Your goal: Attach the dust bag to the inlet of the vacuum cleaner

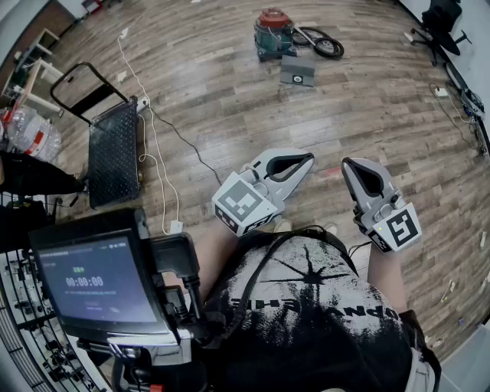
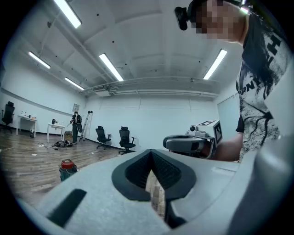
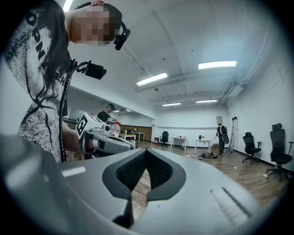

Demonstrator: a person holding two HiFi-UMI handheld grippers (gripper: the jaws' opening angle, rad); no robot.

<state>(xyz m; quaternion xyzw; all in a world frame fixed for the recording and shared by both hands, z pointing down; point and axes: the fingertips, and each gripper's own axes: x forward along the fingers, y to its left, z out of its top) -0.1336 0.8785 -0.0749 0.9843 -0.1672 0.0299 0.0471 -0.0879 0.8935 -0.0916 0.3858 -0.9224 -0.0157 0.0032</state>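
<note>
The vacuum cleaner [image 1: 273,32], teal with a red lid, stands far off on the wooden floor with its black hose [image 1: 323,44] coiled beside it. A flat grey piece, likely the dust bag [image 1: 297,72], lies just in front of it. My left gripper [image 1: 308,158] and right gripper [image 1: 349,164] are held level at chest height, far from both, each shut with nothing between its jaws. In the left gripper view the vacuum cleaner [image 2: 67,169] shows small at the lower left, past my left gripper [image 2: 151,153]. The right gripper view shows my right gripper [image 3: 146,152] and the left one beside it.
A black flat trolley [image 1: 113,149] lies at the left, with a white cable and power strip [image 1: 153,138] running past it. A monitor [image 1: 92,279] sits at the lower left. An office chair [image 1: 440,19] stands at the far right. A person [image 2: 76,124] stands by a ladder far back.
</note>
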